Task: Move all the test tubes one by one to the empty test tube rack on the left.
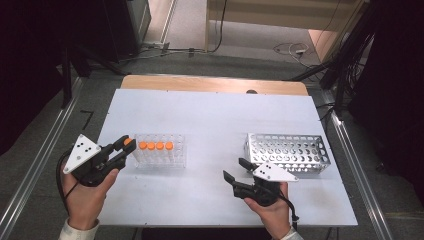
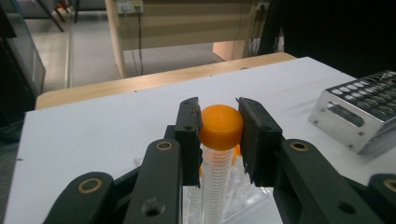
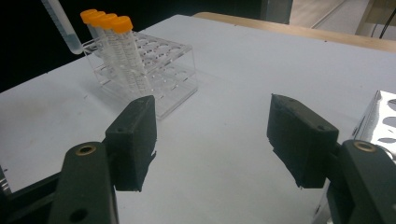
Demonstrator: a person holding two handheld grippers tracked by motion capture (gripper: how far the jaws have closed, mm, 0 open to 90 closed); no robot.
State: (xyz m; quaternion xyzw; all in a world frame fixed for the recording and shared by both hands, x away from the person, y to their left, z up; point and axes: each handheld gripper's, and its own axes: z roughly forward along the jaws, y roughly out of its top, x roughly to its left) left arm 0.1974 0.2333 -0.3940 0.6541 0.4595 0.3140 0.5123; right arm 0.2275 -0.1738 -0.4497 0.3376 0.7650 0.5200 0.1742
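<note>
Transfer just begun: left gripper [image 2: 219, 128] jaws clamped on one orange-capped tube [image 2: 220, 127], lifted clear of the clear rack [image 1: 160, 156]; four tubes [image 1: 155, 146] remain there; metal rack [image 1: 288, 154] empty; right gripper [image 3: 212, 140] jaws apart, empty.

The left gripper [image 1: 125, 145] holds an orange-capped tube [image 1: 128, 142] beside the clear rack [image 1: 160, 155]; the right gripper [image 1: 236, 169] stands open near the metal rack [image 1: 287, 154].

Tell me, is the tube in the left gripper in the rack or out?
Out. The left gripper holds the tube by its orange cap, lifted above the clear rack.
</note>
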